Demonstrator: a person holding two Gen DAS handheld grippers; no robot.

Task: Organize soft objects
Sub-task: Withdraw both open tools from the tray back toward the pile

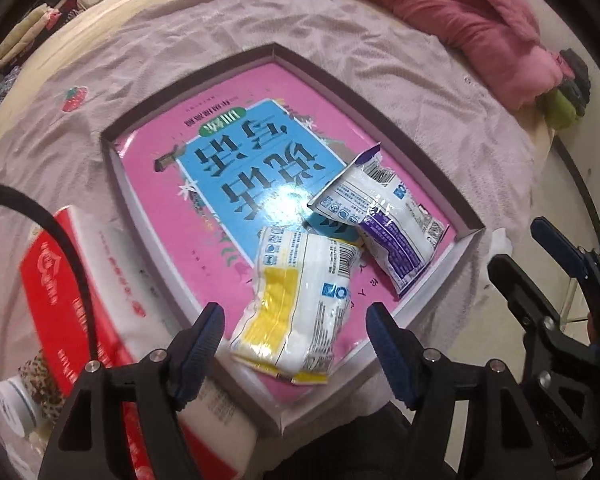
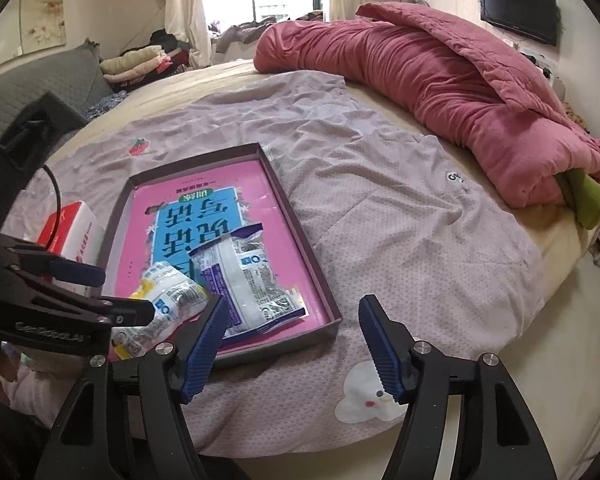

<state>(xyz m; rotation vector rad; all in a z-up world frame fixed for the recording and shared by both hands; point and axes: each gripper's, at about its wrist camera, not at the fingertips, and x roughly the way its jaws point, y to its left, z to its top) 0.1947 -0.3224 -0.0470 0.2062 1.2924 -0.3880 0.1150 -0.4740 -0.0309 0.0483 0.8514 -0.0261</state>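
- The yellow-and-white soft packet (image 1: 296, 304) lies in the near part of a shallow box tray (image 1: 432, 196), on the tray's pink-and-blue printed bottom.
- The purple-and-white soft packet (image 1: 384, 216) lies just beyond it in the same tray; their near corners overlap or touch, I cannot tell which.
- The left gripper (image 1: 296, 340) hangs above the yellow-and-white packet with its jaws spread wide; the blue pads stand clear on either side of the packet and press on nothing.
- The right gripper (image 2: 294, 344) sits at the tray's near right corner, jaws apart and empty, over the pale lilac bedsheet (image 2: 380, 208).
- A red-and-white carton (image 1: 80, 280) lies just left of the tray, with a white jar (image 1: 12, 404) near it.
- The tray rests on the bedsheet, which bears a strawberry print (image 1: 75, 98).
- A rolled pink quilt (image 2: 440, 92) lies well beyond the tray, along the bed's far side.
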